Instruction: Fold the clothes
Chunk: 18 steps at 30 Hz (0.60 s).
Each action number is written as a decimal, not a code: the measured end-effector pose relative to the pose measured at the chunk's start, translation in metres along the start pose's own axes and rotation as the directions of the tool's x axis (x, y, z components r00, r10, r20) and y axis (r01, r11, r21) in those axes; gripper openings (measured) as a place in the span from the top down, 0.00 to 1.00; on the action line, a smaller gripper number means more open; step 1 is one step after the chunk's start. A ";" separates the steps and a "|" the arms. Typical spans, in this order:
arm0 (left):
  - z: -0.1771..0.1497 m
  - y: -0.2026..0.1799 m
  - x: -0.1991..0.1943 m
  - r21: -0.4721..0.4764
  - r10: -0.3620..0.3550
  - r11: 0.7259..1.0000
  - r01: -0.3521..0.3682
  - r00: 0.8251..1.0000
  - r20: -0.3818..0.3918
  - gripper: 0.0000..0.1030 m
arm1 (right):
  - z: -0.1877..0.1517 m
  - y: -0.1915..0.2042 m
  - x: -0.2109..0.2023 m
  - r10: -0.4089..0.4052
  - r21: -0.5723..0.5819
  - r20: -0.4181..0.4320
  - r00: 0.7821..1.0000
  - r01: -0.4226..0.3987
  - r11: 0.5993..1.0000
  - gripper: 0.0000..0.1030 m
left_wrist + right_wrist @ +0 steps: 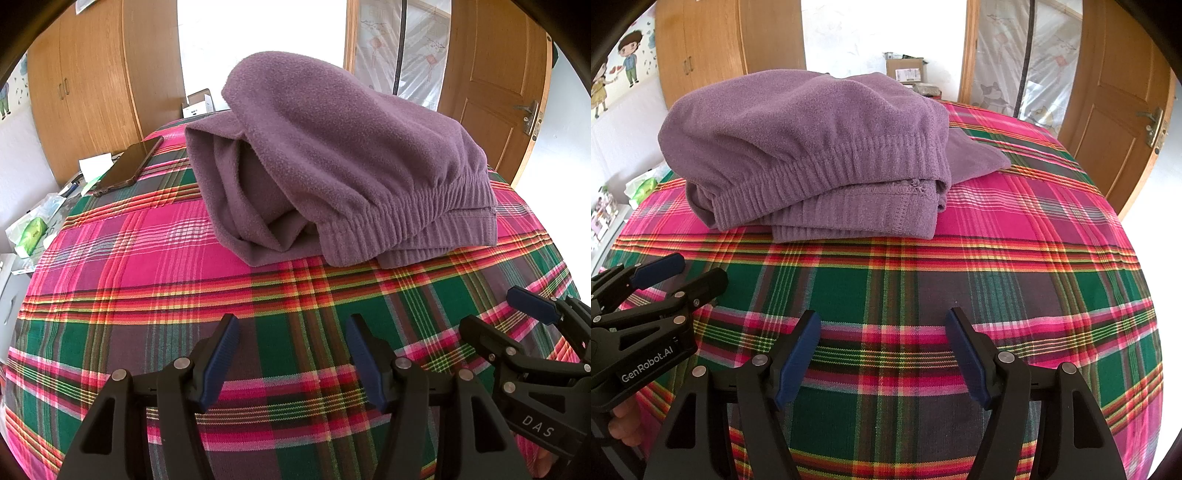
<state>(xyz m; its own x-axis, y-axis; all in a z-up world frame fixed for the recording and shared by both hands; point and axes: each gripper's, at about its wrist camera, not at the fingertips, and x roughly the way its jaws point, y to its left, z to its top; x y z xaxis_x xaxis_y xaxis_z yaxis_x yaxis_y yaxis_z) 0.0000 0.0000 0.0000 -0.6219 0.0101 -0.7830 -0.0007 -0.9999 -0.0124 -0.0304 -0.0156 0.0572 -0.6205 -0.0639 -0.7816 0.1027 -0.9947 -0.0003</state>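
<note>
An open cardboard box (908,70) is sitting beyond the far edge of the plaid cloth (997,280); what it is holding cannot be told from here. The purple fleece garment (332,155) is lying folded in a bundle on that cloth, its elastic waistband (827,166) facing you. You are holding the left gripper (291,354) above bare plaid, short of the bundle, jaws standing wide apart with nothing between them. You are holding the right gripper (882,350) just beside it, equally spread, gripping nothing and touching nothing. A dark phone (127,166) is resting near the cloth's left edge.
</note>
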 end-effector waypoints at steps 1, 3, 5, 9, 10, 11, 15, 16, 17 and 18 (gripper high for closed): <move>0.000 0.000 0.000 0.000 0.000 1.000 0.000 1.000 0.000 0.41 | 0.000 0.000 0.000 0.000 0.000 0.000 1.000 0.000 1.000 0.30; 0.000 0.000 0.000 0.000 0.000 1.000 0.000 1.000 0.000 0.41 | 0.000 0.000 0.000 0.000 0.000 0.000 1.000 0.000 1.000 0.30; 0.000 0.000 0.000 0.000 0.000 1.000 0.000 1.000 0.000 0.41 | 0.000 0.000 0.000 0.000 0.000 0.000 1.000 0.000 1.000 0.30; 0.000 0.000 0.000 0.000 0.000 1.000 0.000 1.000 0.000 0.41 | 0.000 0.000 0.000 0.000 -0.001 0.000 1.000 0.000 1.000 0.30; 0.000 0.000 0.000 0.000 0.000 1.000 0.000 1.000 0.000 0.41 | 0.000 0.000 0.000 0.000 -0.001 0.000 1.000 0.000 1.000 0.30; 0.000 0.000 0.000 0.000 0.000 1.000 0.000 1.000 0.000 0.41 | 0.000 0.000 0.000 0.000 -0.001 0.000 1.000 0.000 1.000 0.30; 0.000 0.000 0.000 0.001 0.001 1.000 -0.001 1.000 0.000 0.41 | 0.000 0.000 0.000 0.000 -0.001 0.000 1.000 0.000 1.000 0.30; 0.000 0.000 0.000 0.001 0.002 1.000 -0.002 1.000 0.000 0.41 | 0.000 0.000 0.000 0.000 -0.001 0.000 1.000 0.000 1.000 0.30; 0.000 0.001 0.000 0.002 0.003 1.000 -0.003 1.000 0.000 0.41 | 0.000 0.000 0.000 0.000 -0.001 0.000 1.000 0.000 1.000 0.30; 0.000 0.001 0.001 0.002 0.003 1.000 -0.003 1.000 0.000 0.41 | 0.000 0.000 0.000 0.000 -0.001 0.000 1.000 0.000 1.000 0.30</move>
<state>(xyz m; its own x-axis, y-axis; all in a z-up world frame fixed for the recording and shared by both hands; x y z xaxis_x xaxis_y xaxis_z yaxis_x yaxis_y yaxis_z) -0.0004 -0.0010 -0.0006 -0.6216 0.0070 -0.7833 -0.0006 -1.0000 -0.0084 -0.0302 -0.0156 0.0572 -0.6204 -0.0639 -0.7816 0.1034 -0.9946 -0.0007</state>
